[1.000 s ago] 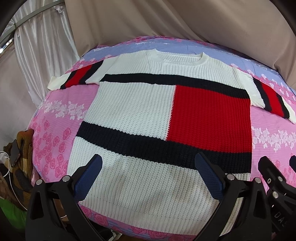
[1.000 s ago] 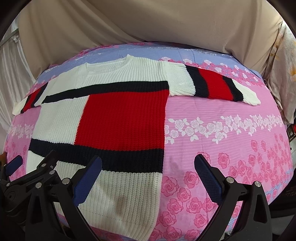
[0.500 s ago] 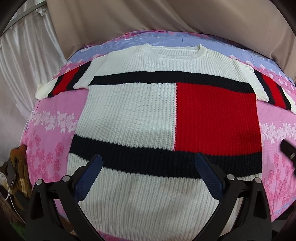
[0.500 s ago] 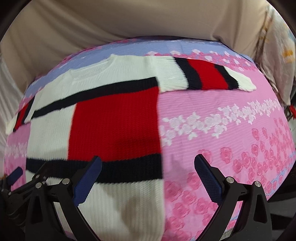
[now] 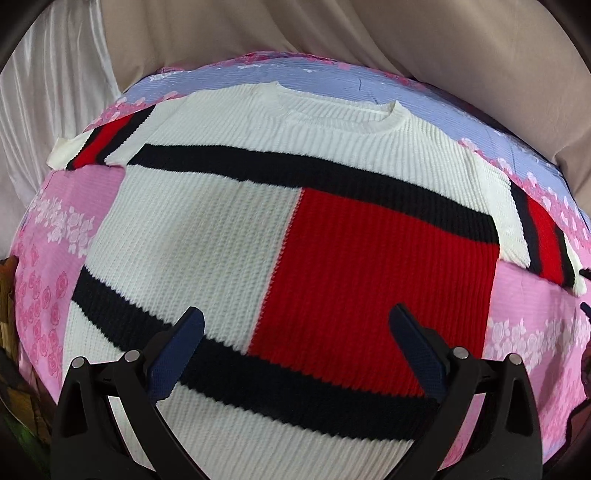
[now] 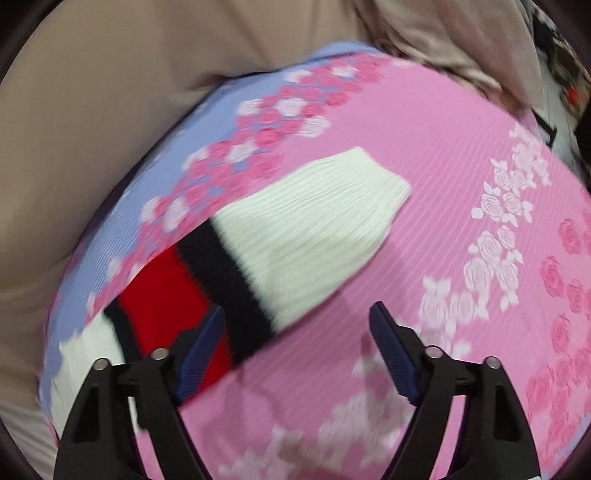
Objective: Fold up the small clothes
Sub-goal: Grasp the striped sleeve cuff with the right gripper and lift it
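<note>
A knit sweater (image 5: 207, 229) in white, red and navy blocks lies flat, face up, on the pink floral bedsheet (image 5: 55, 258), sleeves spread to both sides. My left gripper (image 5: 295, 325) is open and empty above the sweater's lower middle. In the right wrist view the sweater's right sleeve (image 6: 295, 236), white cuff with navy and red bands, lies on the sheet (image 6: 461, 184). My right gripper (image 6: 297, 325) is open and empty just in front of the sleeve's lower edge, its left finger over the navy band. That view is blurred.
Beige curtain cloth (image 5: 332, 33) hangs behind the bed, with white drapes (image 5: 48, 88) at the left. The bed's left edge drops off to clutter (image 5: 7, 369) on the floor. More beige cloth (image 6: 92, 110) and dark clutter (image 6: 561, 55) border the sheet in the right wrist view.
My left gripper has moved forward over the sweater's body. My right gripper has swung right and forward to the right sleeve. Both stay open.
</note>
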Demonstrator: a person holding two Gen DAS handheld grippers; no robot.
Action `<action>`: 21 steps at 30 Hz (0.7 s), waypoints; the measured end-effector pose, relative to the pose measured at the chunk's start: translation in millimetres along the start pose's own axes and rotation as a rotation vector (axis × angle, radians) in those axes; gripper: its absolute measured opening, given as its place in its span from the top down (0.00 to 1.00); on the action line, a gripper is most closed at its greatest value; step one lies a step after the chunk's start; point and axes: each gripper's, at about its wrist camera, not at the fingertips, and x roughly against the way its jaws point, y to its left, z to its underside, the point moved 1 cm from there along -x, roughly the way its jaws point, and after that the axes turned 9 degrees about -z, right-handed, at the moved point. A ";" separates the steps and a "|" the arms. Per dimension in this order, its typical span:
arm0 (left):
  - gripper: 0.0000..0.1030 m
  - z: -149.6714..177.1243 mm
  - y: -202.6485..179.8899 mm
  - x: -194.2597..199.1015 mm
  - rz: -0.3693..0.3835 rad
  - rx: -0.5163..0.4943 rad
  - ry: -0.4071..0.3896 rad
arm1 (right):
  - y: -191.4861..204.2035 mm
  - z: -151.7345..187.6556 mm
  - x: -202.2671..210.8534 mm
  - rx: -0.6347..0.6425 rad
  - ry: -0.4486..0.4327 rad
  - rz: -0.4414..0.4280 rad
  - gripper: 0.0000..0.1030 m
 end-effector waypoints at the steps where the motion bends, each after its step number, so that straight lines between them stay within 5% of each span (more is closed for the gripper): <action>1: 0.05 -1.8 -1.1 -1.6 -0.001 0.002 0.003 | -5.9 -5.5 -9.7 -0.013 0.002 0.001 0.37; 3: 0.05 -7.6 -2.7 -5.6 -0.006 0.001 0.009 | -9.5 -11.7 -23.8 -0.016 0.006 -0.002 0.44; 5: 0.05 -11.7 -2.0 -7.9 -0.015 -0.008 0.010 | -0.7 -14.0 -26.5 0.020 -0.028 -0.013 0.81; 7: 0.05 -17.6 1.6 -8.1 -0.019 -0.012 0.004 | 16.3 -14.9 -31.0 0.039 -0.010 -0.041 0.92; 10: 0.05 -26.3 13.9 -4.5 -0.024 -0.005 -0.023 | 64.7 -14.8 -5.6 0.079 -0.057 -0.197 0.93; 13: 0.05 -37.6 34.0 -1.7 -0.027 0.027 -0.046 | 167.8 5.2 34.2 0.269 -0.066 -0.402 0.93; 18: 0.05 -59.4 78.5 -0.8 -0.013 0.122 -0.069 | 351.9 117.8 68.9 0.644 0.092 -0.730 0.86; 21: 0.05 -72.3 97.8 -11.2 0.004 0.152 -0.063 | 416.4 208.9 44.7 0.840 0.218 -0.761 0.66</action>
